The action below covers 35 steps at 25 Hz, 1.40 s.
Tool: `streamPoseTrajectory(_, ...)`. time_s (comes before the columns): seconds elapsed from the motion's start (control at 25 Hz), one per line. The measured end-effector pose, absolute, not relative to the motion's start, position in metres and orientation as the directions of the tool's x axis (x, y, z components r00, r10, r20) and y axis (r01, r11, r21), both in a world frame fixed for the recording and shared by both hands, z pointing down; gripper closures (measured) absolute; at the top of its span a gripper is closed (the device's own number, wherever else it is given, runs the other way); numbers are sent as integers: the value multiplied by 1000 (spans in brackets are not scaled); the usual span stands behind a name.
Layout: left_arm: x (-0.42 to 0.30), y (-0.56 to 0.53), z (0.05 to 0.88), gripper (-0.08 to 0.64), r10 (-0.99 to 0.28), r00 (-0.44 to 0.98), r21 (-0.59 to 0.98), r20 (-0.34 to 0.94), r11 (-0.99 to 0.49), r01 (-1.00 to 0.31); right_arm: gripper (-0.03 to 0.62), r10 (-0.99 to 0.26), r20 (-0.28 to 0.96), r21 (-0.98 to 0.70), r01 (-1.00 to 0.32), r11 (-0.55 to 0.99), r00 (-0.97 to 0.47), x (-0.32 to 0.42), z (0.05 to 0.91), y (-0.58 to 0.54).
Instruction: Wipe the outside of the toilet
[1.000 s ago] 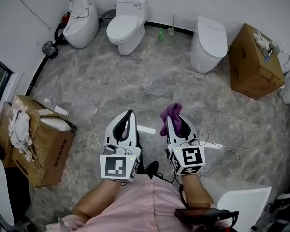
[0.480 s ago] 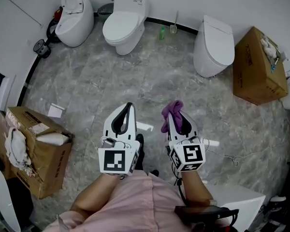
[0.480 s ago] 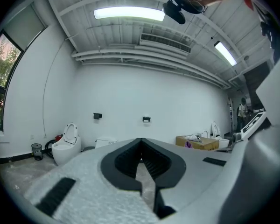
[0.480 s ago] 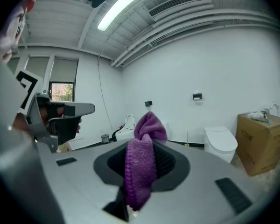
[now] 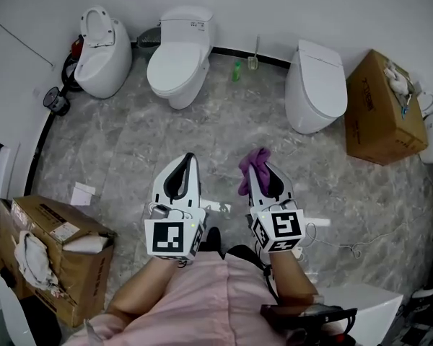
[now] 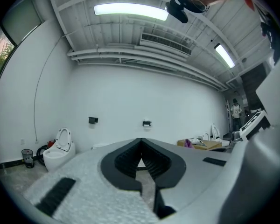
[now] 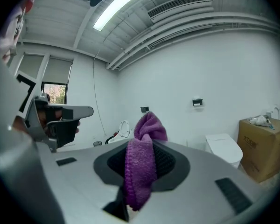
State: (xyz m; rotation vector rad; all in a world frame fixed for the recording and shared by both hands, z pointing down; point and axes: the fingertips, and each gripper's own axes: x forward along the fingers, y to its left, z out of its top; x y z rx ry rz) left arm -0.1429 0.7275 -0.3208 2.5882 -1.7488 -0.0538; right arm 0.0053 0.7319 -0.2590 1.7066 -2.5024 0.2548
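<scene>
Three white toilets stand along the far wall: one with its lid up (image 5: 101,49), a middle toilet (image 5: 177,56) and a closed toilet (image 5: 316,78) at the right. My left gripper (image 5: 190,157) is held over the marble floor, shut and empty; its jaws meet at the tip (image 6: 141,141). Beside it my right gripper (image 5: 258,166) is shut on a purple cloth (image 5: 251,167), which sticks up out of the jaws (image 7: 140,171). The right gripper view shows the closed toilet (image 7: 224,148) ahead. Both grippers are well short of the toilets.
A cardboard box (image 5: 382,107) stands at the right, another box (image 5: 47,258) at the lower left. A green bottle (image 5: 236,71) and a toilet brush (image 5: 253,55) sit by the wall. A cable (image 5: 346,247) and a paper scrap (image 5: 81,192) lie on the floor.
The view has moved forward toward the toilets; the left box has slid down and back in the frame. Both grippers keep the same pose, the right still holding the cloth.
</scene>
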Motion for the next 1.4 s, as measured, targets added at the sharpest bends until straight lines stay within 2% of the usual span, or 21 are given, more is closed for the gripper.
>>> streamPoseTrajectory(0.52, -137, 664, -298, 552, -922, 386, 43, 20, -385, -922, 508, -916, 176, -82, -932, 352, -361, 9, -252, 663)
streamPoseTrajectory(1.12, -44, 501, -247, 552, -920, 357, 16, 164, -359, -933, 508, -887, 258, -178, -921, 347, -384, 111, -194, 497)
streamPoseTrajectory(1.4, -2, 426, -258, 552, -926, 327, -32, 187, -339, -940, 508, -862, 271, -216, -900, 380, -429, 151, -184, 419)
